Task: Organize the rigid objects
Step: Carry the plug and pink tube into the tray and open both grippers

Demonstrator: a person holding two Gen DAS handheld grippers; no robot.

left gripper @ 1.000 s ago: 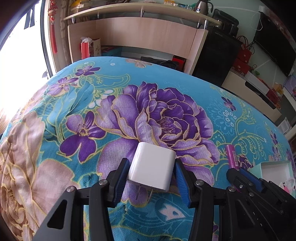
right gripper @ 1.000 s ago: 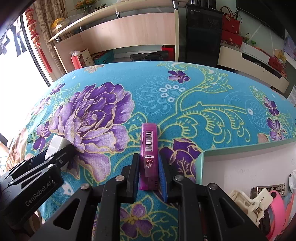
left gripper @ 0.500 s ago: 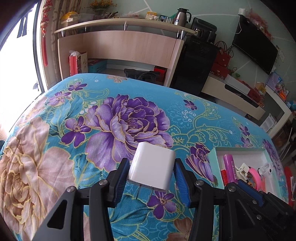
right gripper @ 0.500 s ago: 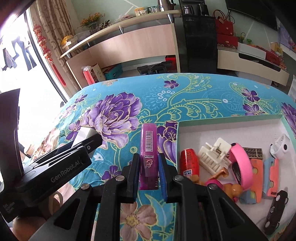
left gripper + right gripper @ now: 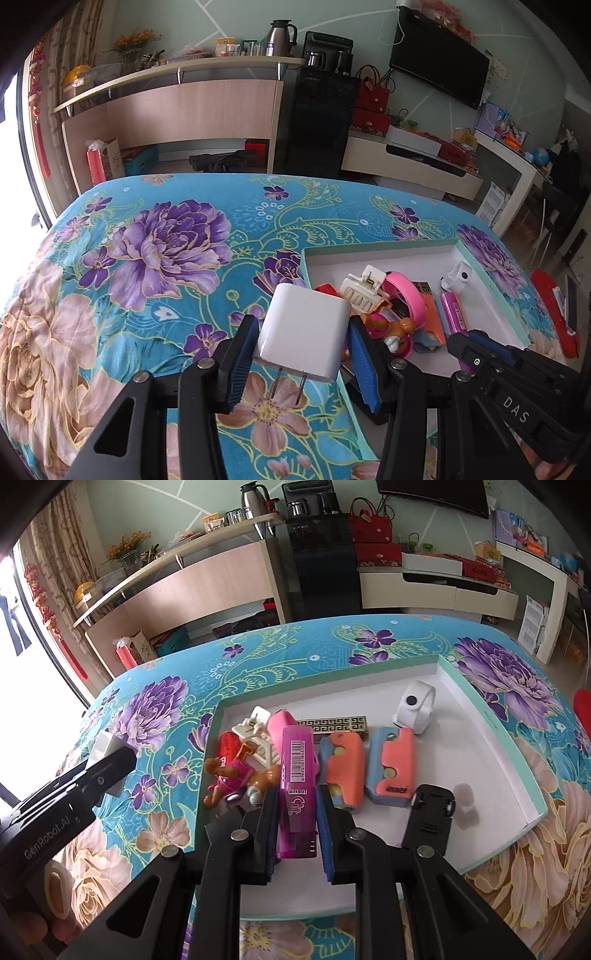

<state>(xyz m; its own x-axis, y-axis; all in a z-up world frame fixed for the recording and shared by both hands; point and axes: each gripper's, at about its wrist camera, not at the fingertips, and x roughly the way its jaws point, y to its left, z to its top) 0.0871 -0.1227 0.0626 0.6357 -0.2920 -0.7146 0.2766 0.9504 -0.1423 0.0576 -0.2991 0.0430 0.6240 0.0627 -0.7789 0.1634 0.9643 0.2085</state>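
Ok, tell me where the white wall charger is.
Left wrist view, centre: the white wall charger sits clamped in the left gripper, prongs toward the camera, over the tray's left edge.

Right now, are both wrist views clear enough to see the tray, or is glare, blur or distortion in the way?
Left wrist view: sharp, window glare only at the left edge; fisheye curves the shelf; tray readable behind the white charger. Right wrist view: sharp, evenly lit; soft shadows in the tray; purple lighter hides little.
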